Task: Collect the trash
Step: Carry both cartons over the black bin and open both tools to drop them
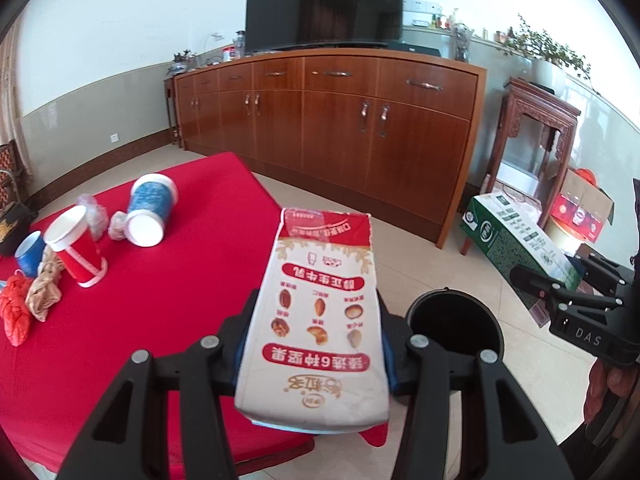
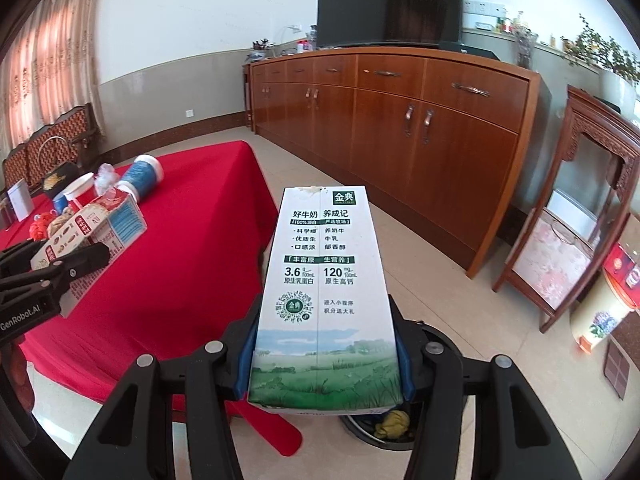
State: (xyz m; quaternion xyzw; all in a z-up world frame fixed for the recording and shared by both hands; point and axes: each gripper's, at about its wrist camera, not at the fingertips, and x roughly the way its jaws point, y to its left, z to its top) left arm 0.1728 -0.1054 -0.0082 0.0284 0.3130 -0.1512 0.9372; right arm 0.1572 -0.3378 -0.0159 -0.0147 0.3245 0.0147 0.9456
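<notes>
Bin (image 2: pixel 394 428) mostly behind green carton (image 2: pixel 324 292)

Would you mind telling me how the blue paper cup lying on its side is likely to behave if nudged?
The blue cup lies on its side, so it probably rolls in a curve. Being paper, it seems light and crushable.

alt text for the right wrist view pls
The right gripper clamps a green-and-white milk carton above a black bin on the floor, beside a red-clothed table still strewn with cups.
</notes>
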